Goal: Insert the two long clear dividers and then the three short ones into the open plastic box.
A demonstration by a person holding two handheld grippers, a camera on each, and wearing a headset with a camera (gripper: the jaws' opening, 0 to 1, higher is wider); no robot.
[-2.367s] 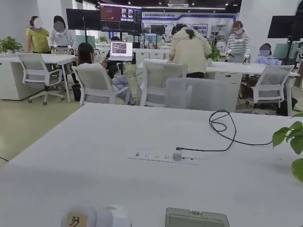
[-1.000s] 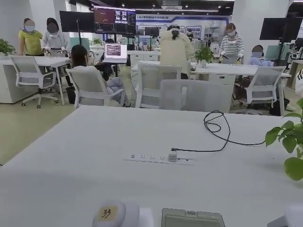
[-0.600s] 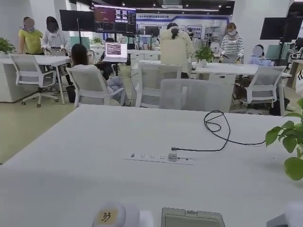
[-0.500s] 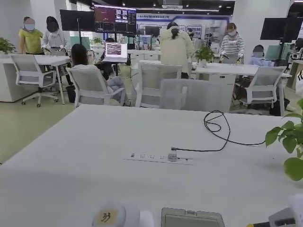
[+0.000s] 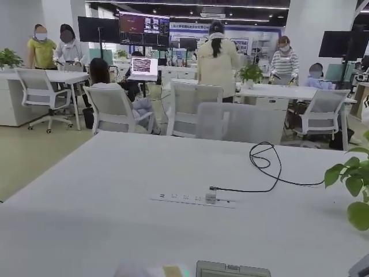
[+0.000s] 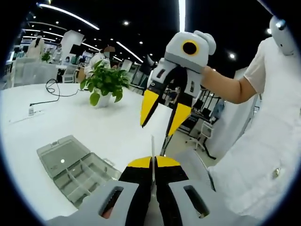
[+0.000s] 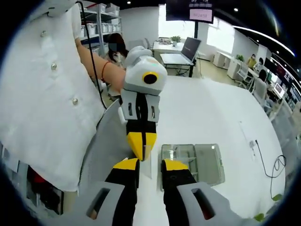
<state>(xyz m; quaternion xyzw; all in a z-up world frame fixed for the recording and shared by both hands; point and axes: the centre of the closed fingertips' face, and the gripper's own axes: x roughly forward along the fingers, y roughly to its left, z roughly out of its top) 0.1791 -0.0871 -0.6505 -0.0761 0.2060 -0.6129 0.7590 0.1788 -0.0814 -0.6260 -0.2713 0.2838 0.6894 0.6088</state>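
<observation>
Divider: a clear divider, seen edge-on at lower centre of the left gripper view; I cannot tell whether it is long or short.
Left gripper: clenched on the divider, its yellow tips pressed together.
Right gripper: released, with jaws spread apart, nose to nose with the left gripper's tips. Whether it touches the divider cannot be told.
Box: the open plastic box lies flat at lower left, lid folded back, on the white table.
Beyond: a potted plant at upper left.
</observation>
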